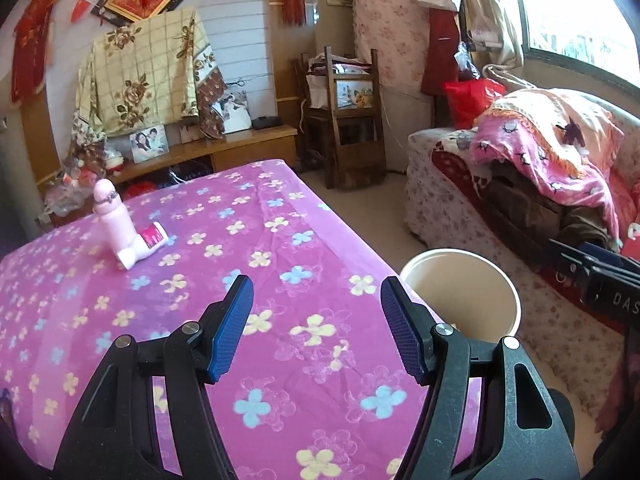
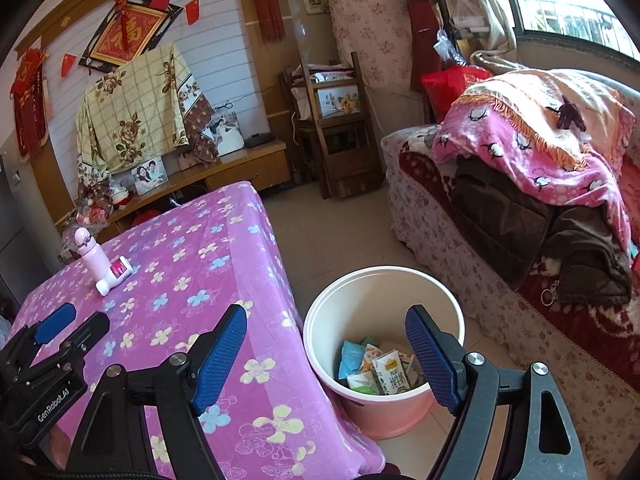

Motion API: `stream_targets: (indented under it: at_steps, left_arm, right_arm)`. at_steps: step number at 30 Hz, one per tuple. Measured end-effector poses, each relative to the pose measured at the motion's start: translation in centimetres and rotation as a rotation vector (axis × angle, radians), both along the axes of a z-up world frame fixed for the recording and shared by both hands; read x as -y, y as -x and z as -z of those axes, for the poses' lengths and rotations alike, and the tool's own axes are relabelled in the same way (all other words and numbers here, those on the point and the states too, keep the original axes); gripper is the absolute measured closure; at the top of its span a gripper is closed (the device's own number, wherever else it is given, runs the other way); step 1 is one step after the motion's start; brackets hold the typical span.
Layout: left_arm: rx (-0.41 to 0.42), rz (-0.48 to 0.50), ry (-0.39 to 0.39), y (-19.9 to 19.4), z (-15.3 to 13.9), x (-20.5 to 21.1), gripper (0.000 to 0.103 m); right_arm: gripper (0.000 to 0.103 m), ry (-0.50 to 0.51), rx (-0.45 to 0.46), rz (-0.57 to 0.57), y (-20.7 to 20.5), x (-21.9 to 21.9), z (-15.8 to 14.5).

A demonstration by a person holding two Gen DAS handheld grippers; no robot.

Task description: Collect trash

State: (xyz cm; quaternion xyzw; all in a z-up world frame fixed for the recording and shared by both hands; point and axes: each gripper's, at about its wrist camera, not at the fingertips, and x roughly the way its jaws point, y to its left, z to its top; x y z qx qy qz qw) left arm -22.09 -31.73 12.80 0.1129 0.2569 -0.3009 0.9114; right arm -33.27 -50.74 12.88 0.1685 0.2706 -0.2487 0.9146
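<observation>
The left gripper (image 1: 316, 312) is nearer to what remains on the table (image 1: 280, 208): a small white bottle (image 1: 140, 246) lying on its side against an upright pink bottle (image 1: 110, 216), at about ten o'clock from its fingertips, long axis running from seven to one o'clock. Its jaws stand half-wide and empty. The right gripper (image 2: 326, 344), wide and empty, hovers over the bin (image 2: 320, 316), where wrappers (image 2: 376, 368) already lie.
</observation>
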Motion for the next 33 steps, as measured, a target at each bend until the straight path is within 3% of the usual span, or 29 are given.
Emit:
stream_targets:
  at_steps: [4, 16, 33]
  left_arm:
    - [-0.051, 0.009, 0.033, -0.2, 0.1, -0.5, 0.038]
    - [0.006, 0.038, 0.073, 1.4, -1.5, 0.4, 0.038]
    - [-0.013, 0.055, 0.08, 1.2, -1.4, 0.5, 0.038]
  right_arm:
    - [0.023, 0.012, 0.008, 0.013, 0.5, -0.2, -0.2]
    - [0.018, 0.069, 0.04, 0.052, 1.8, -0.6, -1.3]
    - [0.015, 0.063, 0.033, 0.044, 1.7, -0.4, -1.5]
